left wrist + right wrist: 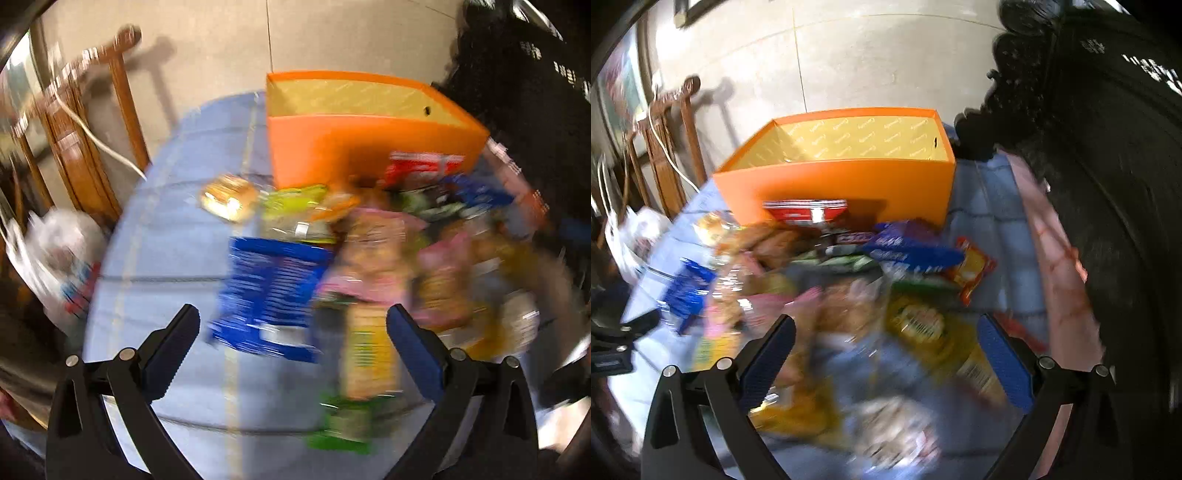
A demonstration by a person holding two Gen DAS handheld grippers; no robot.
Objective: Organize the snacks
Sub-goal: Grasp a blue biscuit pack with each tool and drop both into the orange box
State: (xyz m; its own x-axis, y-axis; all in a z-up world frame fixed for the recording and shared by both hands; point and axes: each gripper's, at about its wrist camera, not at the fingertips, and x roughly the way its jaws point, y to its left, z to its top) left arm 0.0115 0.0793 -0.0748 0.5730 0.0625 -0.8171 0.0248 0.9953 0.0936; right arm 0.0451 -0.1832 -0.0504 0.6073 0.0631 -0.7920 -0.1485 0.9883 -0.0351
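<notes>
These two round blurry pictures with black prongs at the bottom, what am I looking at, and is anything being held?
Each picture comes from a fisheye camera on a hand-held gripper, looking forward along its two fingers. A person carries one in each hand; there is no robot arm. The left gripper and right gripper are both open and hold nothing. Below them lies a pile of snack packets on a blue tablecloth, with an open orange box behind the pile. Nothing shows inside it. The blur comes from motion.
</notes>
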